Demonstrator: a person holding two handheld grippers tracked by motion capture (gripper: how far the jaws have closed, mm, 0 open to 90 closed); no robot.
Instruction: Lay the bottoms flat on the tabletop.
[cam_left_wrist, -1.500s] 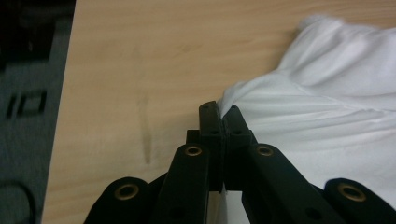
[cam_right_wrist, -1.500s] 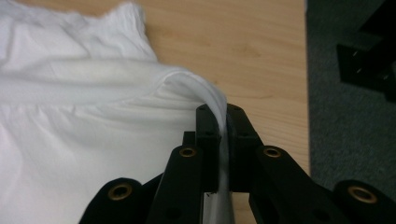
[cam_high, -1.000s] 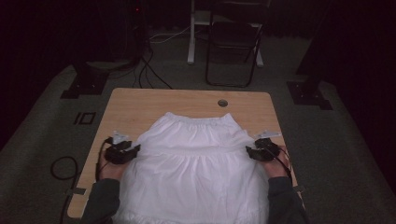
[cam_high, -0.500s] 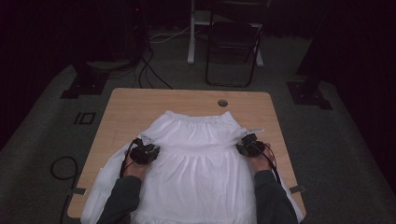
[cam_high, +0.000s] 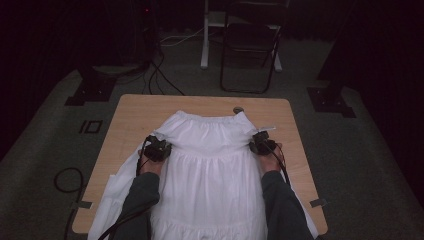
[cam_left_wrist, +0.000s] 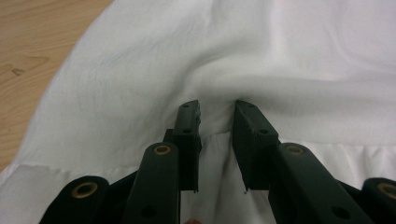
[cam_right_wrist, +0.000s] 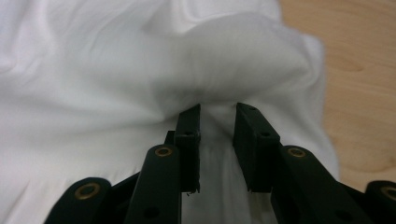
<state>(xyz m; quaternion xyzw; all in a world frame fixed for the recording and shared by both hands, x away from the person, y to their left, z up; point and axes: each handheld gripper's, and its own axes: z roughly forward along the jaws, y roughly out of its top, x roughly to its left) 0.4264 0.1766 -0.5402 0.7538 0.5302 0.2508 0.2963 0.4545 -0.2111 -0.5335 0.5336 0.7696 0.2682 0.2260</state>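
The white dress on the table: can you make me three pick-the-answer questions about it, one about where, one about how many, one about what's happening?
1. Where does the white dress lie?
A. on the wooden table
B. on the chair
C. on the floor

2. How many claws are on the dress?
A. one
B. two
C. three

3. What is between the jaws of the left claw?
A. nothing
B. a cable
C. a fold of the dress

Answers:
1 A, the high view shows the dress spread over the tabletop.
2 B, the left claw sits at one side of the dress and the right claw at the other.
3 C, the left gripper view shows bunched white cloth between the jaws, which have just been closing.
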